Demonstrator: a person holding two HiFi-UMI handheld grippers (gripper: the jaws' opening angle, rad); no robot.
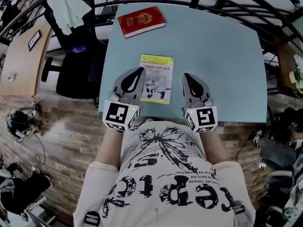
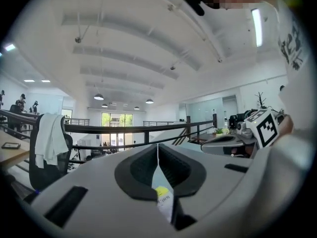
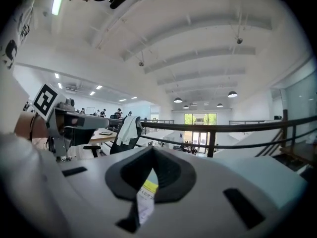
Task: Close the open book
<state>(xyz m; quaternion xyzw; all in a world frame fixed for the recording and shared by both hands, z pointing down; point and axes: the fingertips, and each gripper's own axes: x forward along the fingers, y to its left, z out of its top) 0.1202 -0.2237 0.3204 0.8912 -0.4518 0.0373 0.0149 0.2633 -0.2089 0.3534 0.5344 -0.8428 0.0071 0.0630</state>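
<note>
A thin book with a yellow band across the top of its white cover lies closed and flat on the pale blue table, between my two grippers. The left gripper hangs just left of the book, raised off the table, jaws shut with nothing between them. On the book's right, the right gripper is also shut and empty. In the left gripper view the jaws meet, and a strip of the book shows below them. The right gripper view shows closed jaws over the same book.
A red book lies closed at the table's far left corner. A black office chair with a pale cloth stands left of the table. Black railings run behind the far edge. The person's torso is against the near edge.
</note>
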